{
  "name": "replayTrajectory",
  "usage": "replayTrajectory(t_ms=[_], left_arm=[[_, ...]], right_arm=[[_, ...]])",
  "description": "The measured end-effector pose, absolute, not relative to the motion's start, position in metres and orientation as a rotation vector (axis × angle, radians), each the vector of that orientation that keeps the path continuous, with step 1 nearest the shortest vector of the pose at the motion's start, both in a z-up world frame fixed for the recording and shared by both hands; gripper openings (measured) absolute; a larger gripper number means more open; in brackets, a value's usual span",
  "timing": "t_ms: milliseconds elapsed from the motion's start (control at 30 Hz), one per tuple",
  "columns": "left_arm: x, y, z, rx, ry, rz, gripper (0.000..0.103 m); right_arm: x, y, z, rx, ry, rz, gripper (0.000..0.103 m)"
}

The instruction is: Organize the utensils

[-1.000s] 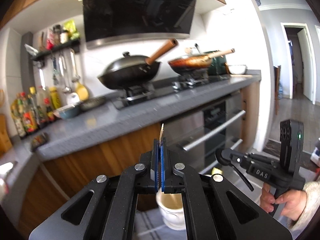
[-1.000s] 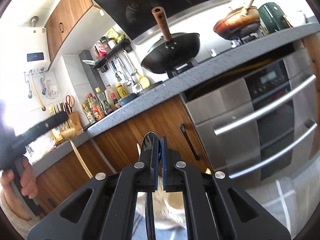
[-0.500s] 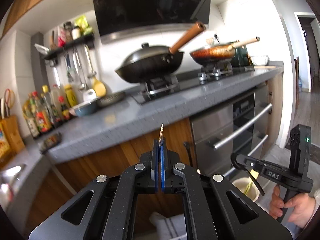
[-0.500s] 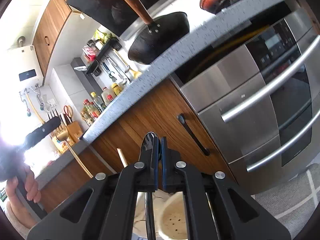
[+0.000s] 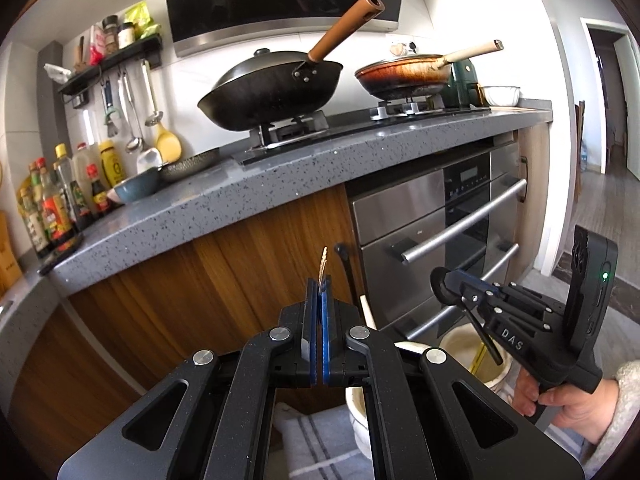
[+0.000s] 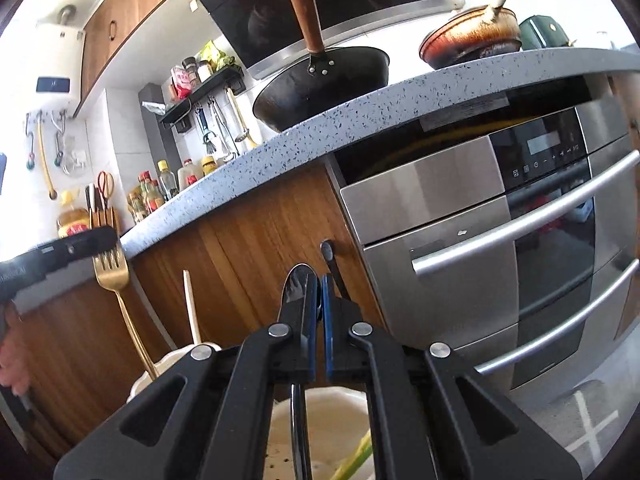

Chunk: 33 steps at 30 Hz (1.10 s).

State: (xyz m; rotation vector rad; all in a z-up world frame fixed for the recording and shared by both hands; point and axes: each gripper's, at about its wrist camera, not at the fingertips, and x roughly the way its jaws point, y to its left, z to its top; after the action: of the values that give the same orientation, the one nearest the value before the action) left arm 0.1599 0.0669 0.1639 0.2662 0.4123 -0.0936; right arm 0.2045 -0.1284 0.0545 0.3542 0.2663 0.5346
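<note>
"DAS" on the right hand-held gripper [image 5: 442, 286].

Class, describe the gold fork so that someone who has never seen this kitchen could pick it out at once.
Start at the grey speckled countertop and drop to the wooden cabinet front below it. Left of the cabinet's black handle, the gold fork hangs tines up, clamped in the left gripper above a cream utensil holder. It is the only gold utensil; the right gripper holds a black one.

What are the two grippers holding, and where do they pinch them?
The left gripper pinches a gold fork just below its tines. The right gripper pinches a black utensil near its head; the handle hangs down.
</note>
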Motion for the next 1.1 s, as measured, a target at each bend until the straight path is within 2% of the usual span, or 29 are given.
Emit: replayTrajectory(t_ms=[1100], left_arm=[[0.166,0.062,0.136,0.236,0.479,-0.131,0.003]], right_arm=[[0.165,-0.144,0.040,0.182,0.482,0.565,0.002]])
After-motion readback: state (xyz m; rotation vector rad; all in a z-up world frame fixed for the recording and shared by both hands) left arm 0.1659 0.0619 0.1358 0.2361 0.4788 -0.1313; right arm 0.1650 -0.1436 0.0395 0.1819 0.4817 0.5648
